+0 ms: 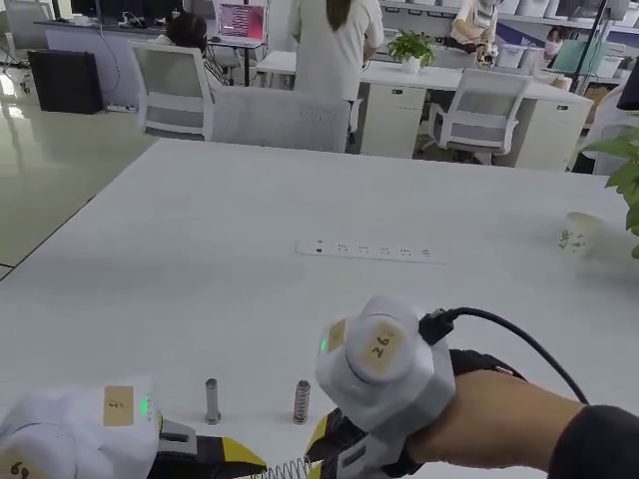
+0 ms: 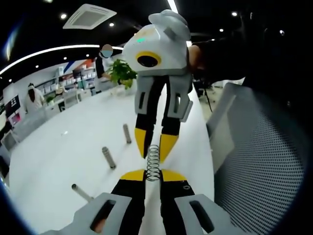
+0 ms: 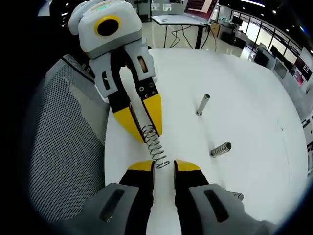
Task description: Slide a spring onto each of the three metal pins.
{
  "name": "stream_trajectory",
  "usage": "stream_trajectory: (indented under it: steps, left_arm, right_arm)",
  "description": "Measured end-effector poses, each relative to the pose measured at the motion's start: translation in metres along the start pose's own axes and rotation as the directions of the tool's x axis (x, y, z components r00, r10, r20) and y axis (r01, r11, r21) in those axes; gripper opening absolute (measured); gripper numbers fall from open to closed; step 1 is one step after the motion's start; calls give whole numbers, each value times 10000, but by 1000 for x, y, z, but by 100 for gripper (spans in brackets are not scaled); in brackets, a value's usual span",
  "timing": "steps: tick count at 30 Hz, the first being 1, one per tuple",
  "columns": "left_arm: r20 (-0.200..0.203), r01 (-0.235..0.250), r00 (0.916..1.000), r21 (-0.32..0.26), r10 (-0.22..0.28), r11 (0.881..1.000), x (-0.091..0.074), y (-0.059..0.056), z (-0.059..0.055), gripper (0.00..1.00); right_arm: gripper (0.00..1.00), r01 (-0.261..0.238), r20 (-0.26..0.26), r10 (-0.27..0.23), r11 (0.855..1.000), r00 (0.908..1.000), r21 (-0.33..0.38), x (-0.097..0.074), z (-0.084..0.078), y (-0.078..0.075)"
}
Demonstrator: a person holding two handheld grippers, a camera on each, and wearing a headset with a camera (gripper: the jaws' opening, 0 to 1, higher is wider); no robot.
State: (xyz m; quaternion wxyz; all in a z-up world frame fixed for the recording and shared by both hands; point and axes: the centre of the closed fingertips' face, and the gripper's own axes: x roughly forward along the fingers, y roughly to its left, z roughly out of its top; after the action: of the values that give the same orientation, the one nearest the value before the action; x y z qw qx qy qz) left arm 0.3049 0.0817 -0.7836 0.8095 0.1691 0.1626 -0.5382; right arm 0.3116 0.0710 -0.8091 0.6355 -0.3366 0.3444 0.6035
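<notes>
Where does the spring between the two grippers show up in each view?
Head view: the spring lies at the bottom edge, left of centre.
Left gripper view: centre, slightly low.
Right gripper view: centre.
Shared landmark: the pin already wearing a spring.

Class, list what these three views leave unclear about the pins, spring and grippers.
1. Third grey metal pin: hidden behind the white right gripper in the head view; too small in the left gripper view to show a spring.
2. Coiled steel spring: its ends sit between yellow jaws; whether the right gripper pinches it is unclear.
3. Left gripper: partly cut off by the head view's bottom edge.
</notes>
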Motion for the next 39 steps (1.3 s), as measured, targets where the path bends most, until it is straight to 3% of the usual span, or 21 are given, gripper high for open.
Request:
stream_trajectory:
  steps: [12, 39]
  left_arm:
    - [34, 71, 10000, 5, -71, 10000, 3, -1, 1, 2]
    - [-62, 109, 9999, -24, -109, 9999, 5, -2, -5, 2]
  right_arm:
    - [9, -117, -83, 116, 9998, 9999, -140, -1, -1, 2]
    - [9, -338, 351, 350, 9988, 9988, -348, -13, 25, 13]
